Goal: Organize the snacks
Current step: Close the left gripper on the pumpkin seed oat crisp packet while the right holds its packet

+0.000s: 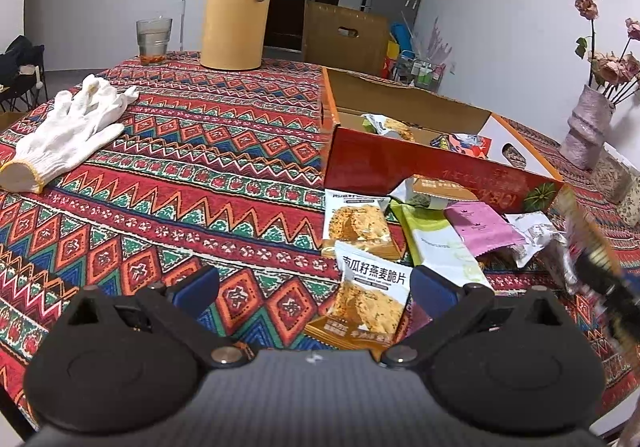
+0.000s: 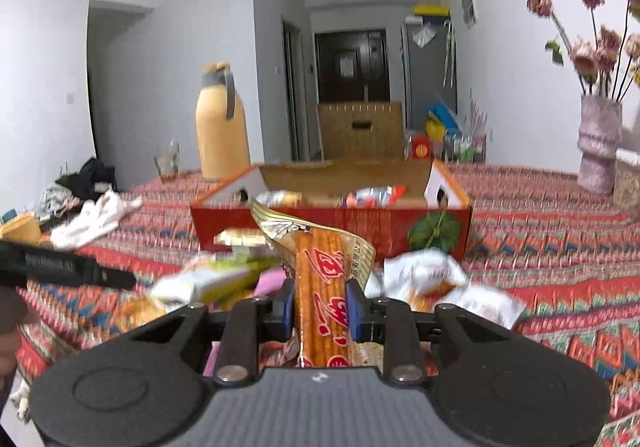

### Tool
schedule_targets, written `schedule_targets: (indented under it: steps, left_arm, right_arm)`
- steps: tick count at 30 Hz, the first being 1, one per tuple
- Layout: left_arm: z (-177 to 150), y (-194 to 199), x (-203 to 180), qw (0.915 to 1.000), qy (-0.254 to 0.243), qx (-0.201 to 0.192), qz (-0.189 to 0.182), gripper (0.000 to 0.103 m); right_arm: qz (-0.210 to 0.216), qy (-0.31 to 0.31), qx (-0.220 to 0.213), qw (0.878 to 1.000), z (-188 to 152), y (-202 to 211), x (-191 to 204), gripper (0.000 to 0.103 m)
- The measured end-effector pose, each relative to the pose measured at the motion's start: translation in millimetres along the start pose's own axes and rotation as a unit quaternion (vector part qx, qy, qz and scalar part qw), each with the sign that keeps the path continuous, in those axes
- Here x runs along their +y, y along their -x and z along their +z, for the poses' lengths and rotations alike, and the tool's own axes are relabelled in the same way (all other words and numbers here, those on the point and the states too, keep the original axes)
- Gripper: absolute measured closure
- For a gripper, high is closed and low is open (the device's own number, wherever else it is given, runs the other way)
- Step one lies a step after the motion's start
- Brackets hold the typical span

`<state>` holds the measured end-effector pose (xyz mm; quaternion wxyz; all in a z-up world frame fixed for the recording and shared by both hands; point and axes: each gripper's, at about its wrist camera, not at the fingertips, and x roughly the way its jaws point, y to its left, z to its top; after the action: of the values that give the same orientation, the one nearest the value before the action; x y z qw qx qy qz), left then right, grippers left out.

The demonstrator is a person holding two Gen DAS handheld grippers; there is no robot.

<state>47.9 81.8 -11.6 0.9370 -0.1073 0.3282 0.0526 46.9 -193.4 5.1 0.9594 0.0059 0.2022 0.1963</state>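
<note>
Inside the red box lie two packets, while my right jaws pinch an orange stick-snack pack and my left jaws stand spread.

The right gripper points forward and a little downward. Its two blue-padded fingers stand close together, pressed flat against both sides of a long orange snack packet, which runs lengthwise between them and sticks out past their tips. The left gripper tilts more steeply down toward the surface. Its fingers are spread wide apart, with nothing clamped between them; an oat crisp packet lies on the surface between the fingertips, nearer the right finger.
</note>
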Motion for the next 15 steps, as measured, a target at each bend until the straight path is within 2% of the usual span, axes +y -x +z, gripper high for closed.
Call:
schedule_targets:
  steps: [4, 15]
  left_arm:
    - [1, -3, 2, 0.9999, 0.002, 0.005, 0.009, 0.000]
    - [-2, -16, -5, 0.9992, -0.015, 0.027, 0.024, 0.000]
  right_arm:
    - [-0.009, -0.004, -0.018, 1.000, 10, 1, -4, 0.078]
    - [-0.034, -0.026, -0.020, 0.999, 7, 1, -27, 0.078]
